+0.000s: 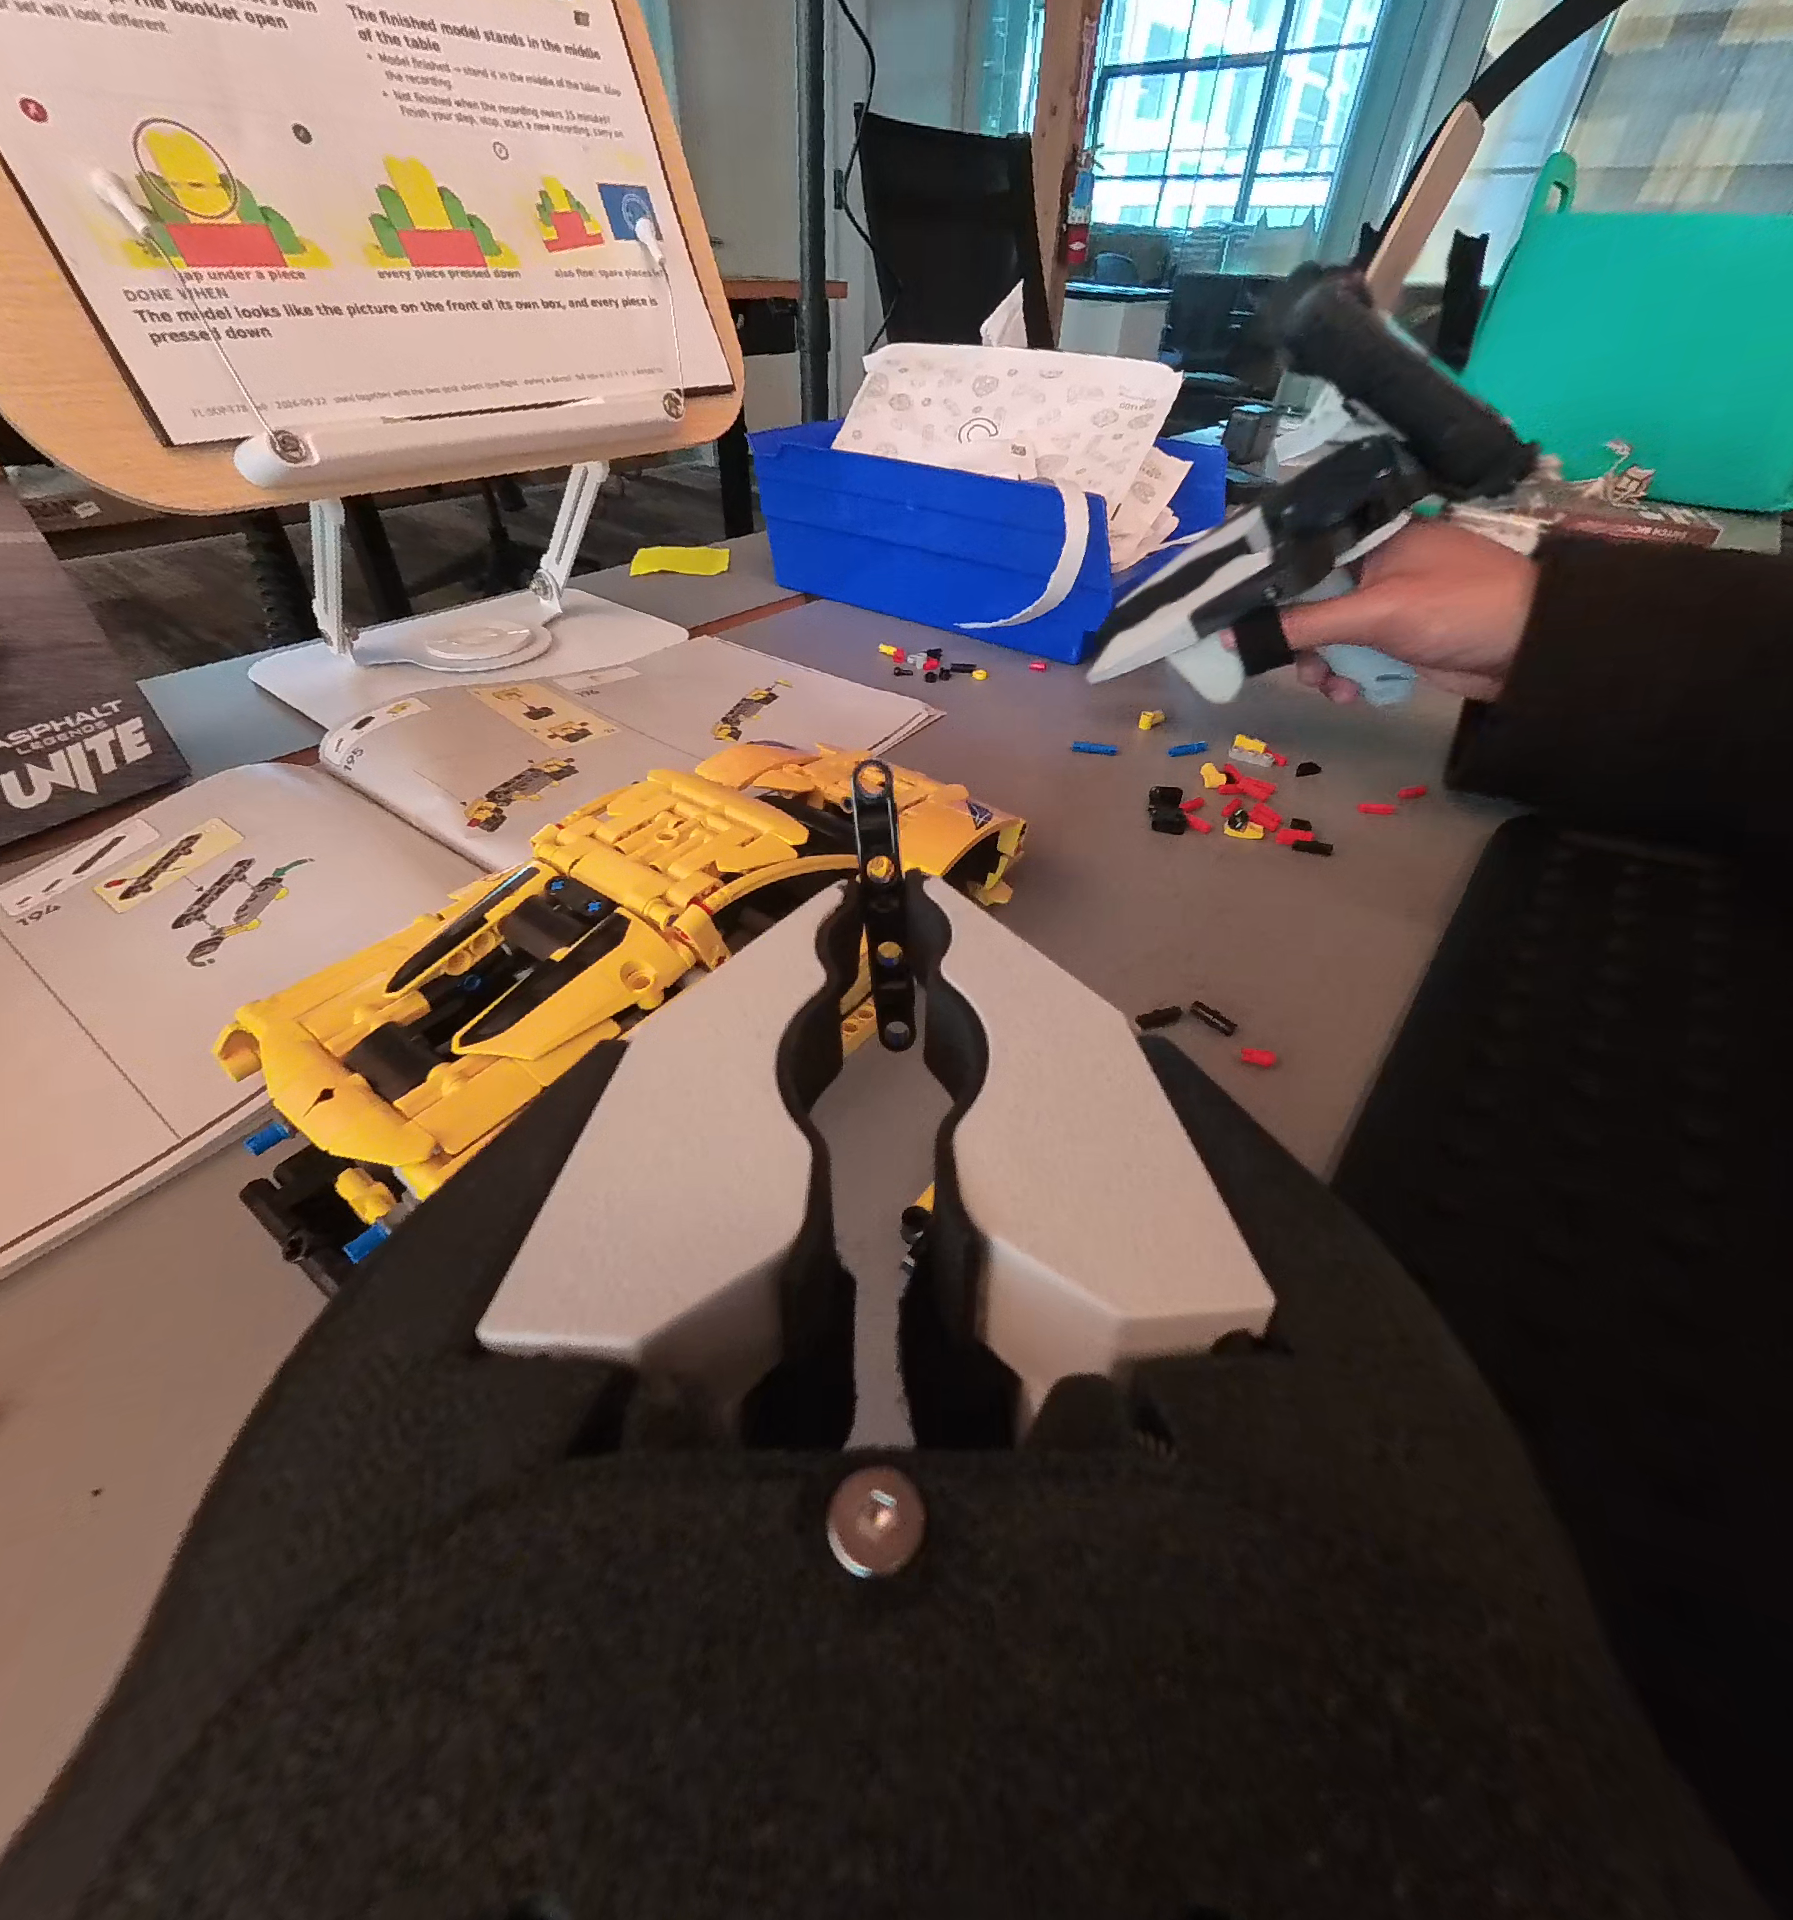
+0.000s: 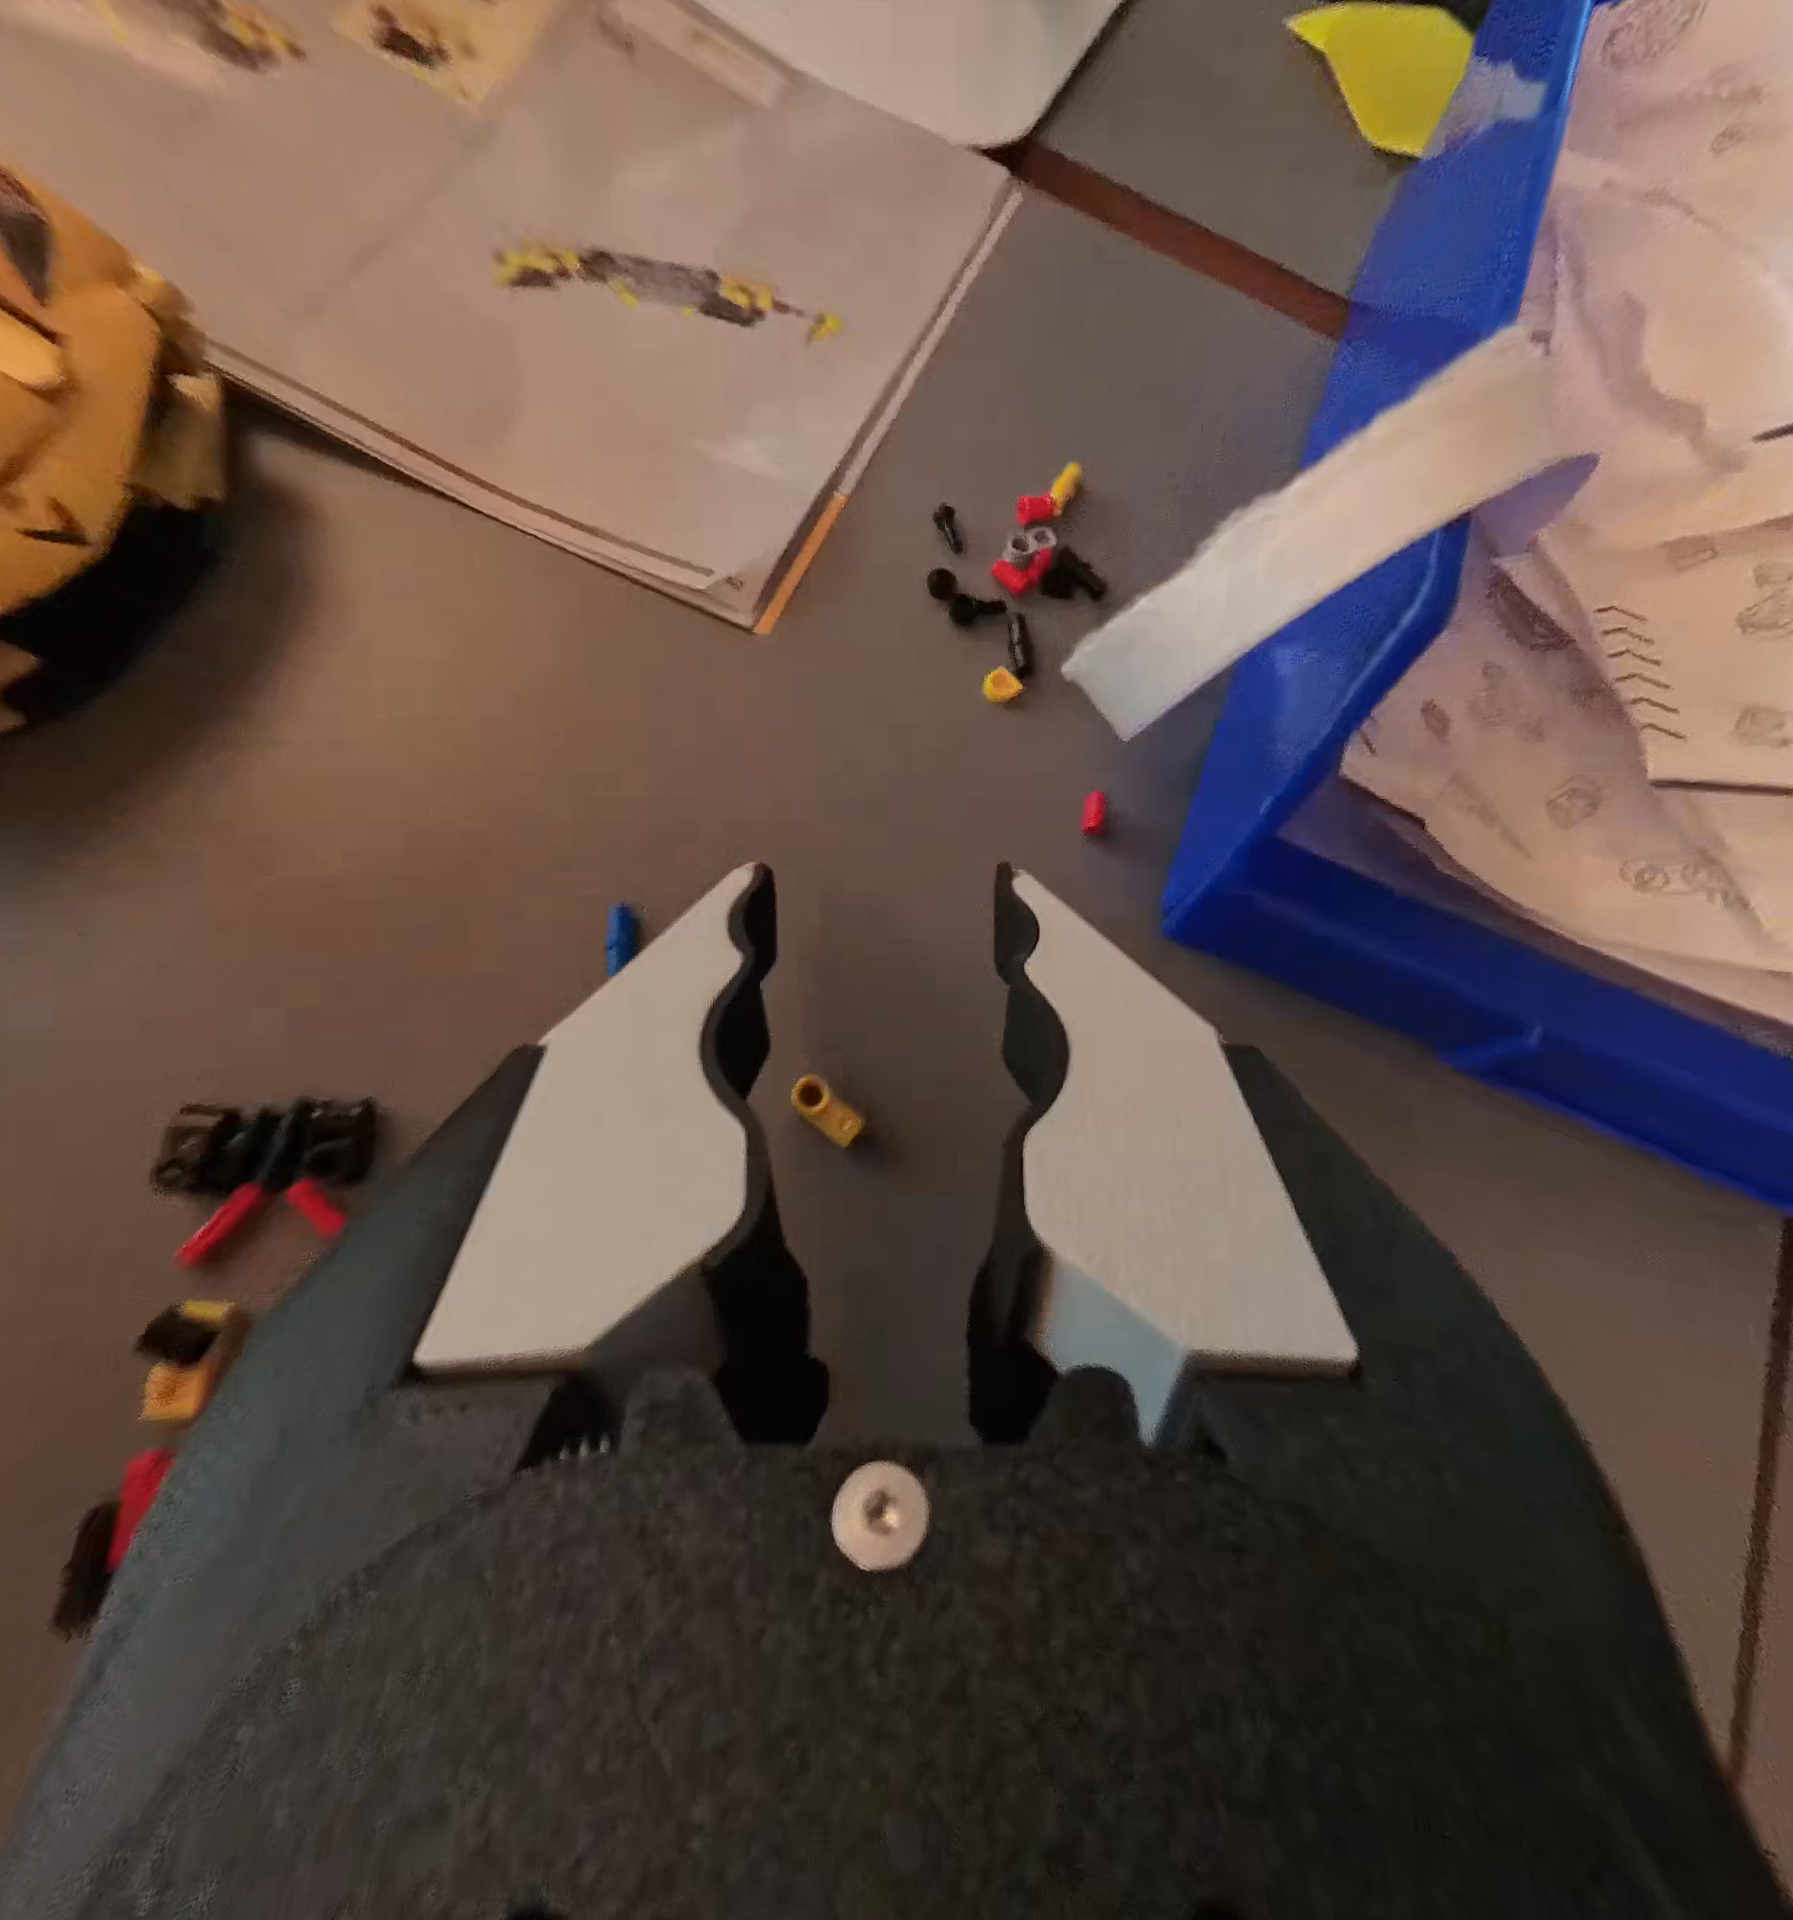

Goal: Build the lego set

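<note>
My left gripper pinches one black beam, upright, its lower end hidden between the jaws, above the single yellow car, whose near corner my fingers cover. My right gripper hangs spread above one yellow connector; pieces at its left are blurred, uncountable.
</note>
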